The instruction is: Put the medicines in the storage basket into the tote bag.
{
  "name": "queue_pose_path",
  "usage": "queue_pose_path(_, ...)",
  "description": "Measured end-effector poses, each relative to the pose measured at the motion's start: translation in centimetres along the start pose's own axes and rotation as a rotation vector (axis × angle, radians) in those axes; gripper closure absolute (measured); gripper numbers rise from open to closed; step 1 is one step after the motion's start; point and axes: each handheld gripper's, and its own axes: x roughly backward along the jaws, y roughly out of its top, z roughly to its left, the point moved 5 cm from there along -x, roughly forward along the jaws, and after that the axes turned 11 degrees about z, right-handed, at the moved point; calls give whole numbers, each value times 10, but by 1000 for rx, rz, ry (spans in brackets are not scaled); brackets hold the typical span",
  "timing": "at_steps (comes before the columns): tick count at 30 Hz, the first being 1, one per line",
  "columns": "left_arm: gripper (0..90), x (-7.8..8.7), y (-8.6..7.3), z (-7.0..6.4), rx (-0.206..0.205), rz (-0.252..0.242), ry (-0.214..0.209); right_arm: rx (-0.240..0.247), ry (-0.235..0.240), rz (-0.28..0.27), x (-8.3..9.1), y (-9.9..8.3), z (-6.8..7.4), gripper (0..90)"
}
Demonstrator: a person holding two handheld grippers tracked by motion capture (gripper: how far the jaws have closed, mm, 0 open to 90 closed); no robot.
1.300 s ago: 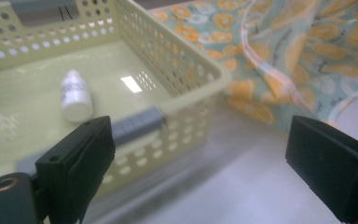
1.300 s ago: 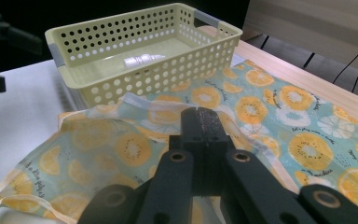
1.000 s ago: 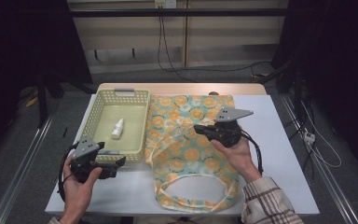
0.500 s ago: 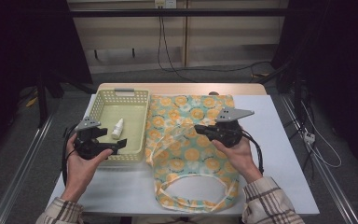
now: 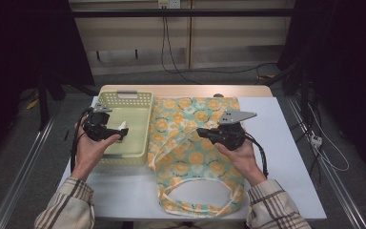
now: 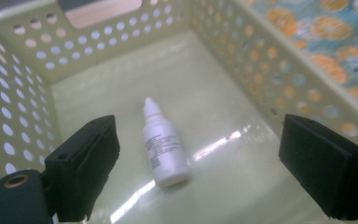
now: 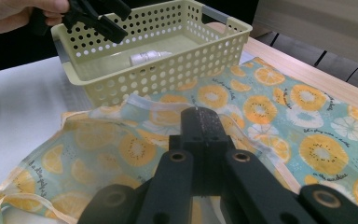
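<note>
A small white dropper bottle (image 6: pixel 163 149) lies on its side on the floor of a pale yellow perforated basket (image 5: pixel 144 129). My left gripper (image 5: pixel 116 131) hovers over the basket's left half, open, its jaws standing wide on either side of the bottle (image 5: pixel 122 125) and above it. To the right of the basket lies a cloth bag (image 5: pixel 190 157) with an orange-slice print. My right gripper (image 5: pixel 205 132) is shut on the bag's upper layer near its mouth, which is raised in a fold. In the right gripper view the bottle (image 7: pixel 147 57) lies in the basket (image 7: pixel 177 70) under the left gripper (image 7: pixel 98 18).
The bag's looped handles (image 5: pixel 200 188) trail toward the white table's front edge (image 5: pixel 195 210). Bare tabletop lies right of the bag (image 5: pixel 286 157) and in front of the basket. A wooden strip (image 5: pixel 186 89) borders the far side; cables hang beyond.
My left gripper has moved from the table's front left, forward and right, until it is over the basket and the bottle. The right gripper has stayed on the bag.
</note>
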Motion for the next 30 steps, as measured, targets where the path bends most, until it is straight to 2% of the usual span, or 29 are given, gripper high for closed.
queue_pose_path(3,114,-9,3,3,2,30,21,2,2,-1,0,0,1,900)
queue_pose_path(5,128,-16,5,3,3,58,6,1,3,0,0,0,1,900)
queue_pose_path(7,165,-21,7,6,4,97,13,2,3,3,0,0,2,900)
queue_pose_path(10,206,-26,12,11,18,94,12,10,5,8,-1,0,3,900)
queue_pose_path(12,228,-31,12,14,16,119,11,9,1,12,-2,0,3,900)
queue_pose_path(15,268,-43,10,20,35,158,10,9,-1,14,-2,-1,2,900)
queue_pose_path(17,269,-48,9,21,61,171,-19,6,-2,15,-2,-2,2,900)
queue_pose_path(18,280,-49,8,21,49,178,-27,5,-2,15,-2,-2,2,900)
queue_pose_path(21,360,-53,8,20,30,199,-16,5,0,14,-2,-2,1,900)
queue_pose_path(22,388,-53,7,20,47,197,-20,5,-1,16,-3,-2,1,900)
queue_pose_path(24,410,-56,7,20,52,211,-24,2,-1,21,-3,-3,1,900)
queue_pose_path(25,421,-59,6,22,48,233,-5,1,-1,22,-4,-3,1,900)
queue_pose_path(26,421,-61,5,23,52,246,-7,1,-1,22,-4,-3,1,900)
queue_pose_path(27,476,-62,5,24,64,248,-17,3,3,22,-5,-3,1,900)
queue_pose_path(30,500,-64,4,25,85,270,-20,7,10,23,-5,-4,2,900)
